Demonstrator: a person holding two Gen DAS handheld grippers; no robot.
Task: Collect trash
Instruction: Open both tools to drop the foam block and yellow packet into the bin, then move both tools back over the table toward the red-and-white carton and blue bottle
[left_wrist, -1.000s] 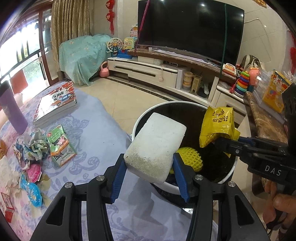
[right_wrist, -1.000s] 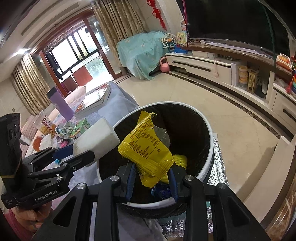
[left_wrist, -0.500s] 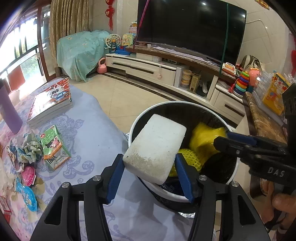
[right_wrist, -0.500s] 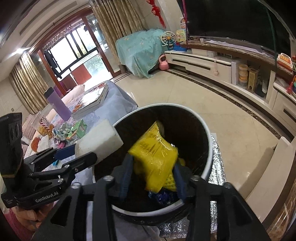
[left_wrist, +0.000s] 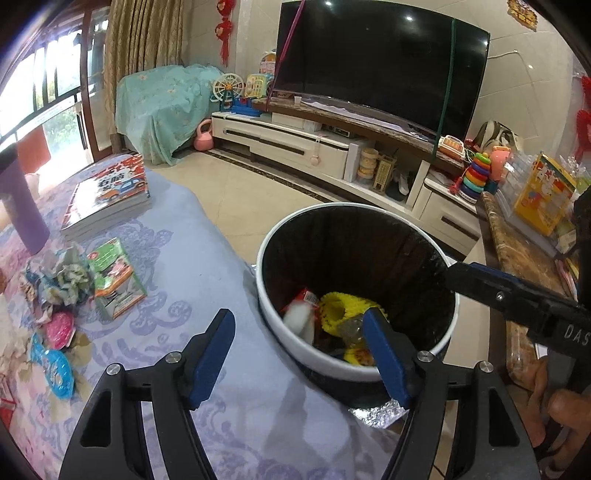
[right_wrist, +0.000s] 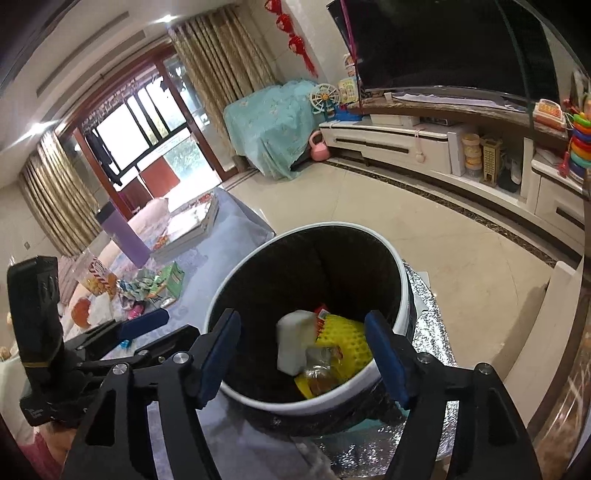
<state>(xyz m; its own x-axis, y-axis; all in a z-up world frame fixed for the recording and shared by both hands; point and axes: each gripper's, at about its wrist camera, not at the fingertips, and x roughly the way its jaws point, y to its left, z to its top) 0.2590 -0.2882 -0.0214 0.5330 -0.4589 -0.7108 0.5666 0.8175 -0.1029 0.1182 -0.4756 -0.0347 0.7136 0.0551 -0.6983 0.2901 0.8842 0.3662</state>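
Both my left gripper (left_wrist: 301, 352) and right gripper (right_wrist: 304, 354) have just been opening, nothing between the jaws; remaining wrappers (left_wrist: 66, 291) lie left of my left gripper, the nearer one.

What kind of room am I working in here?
Most likely a family living room: a large television sits on a long low TV cabinet, children's toys such as a ring stacker line it, and a curtained glass door lets in daylight.

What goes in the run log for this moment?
left gripper: open, empty | right gripper: open, empty | foam block, yellow wrapper: in bin | wrappers: on table
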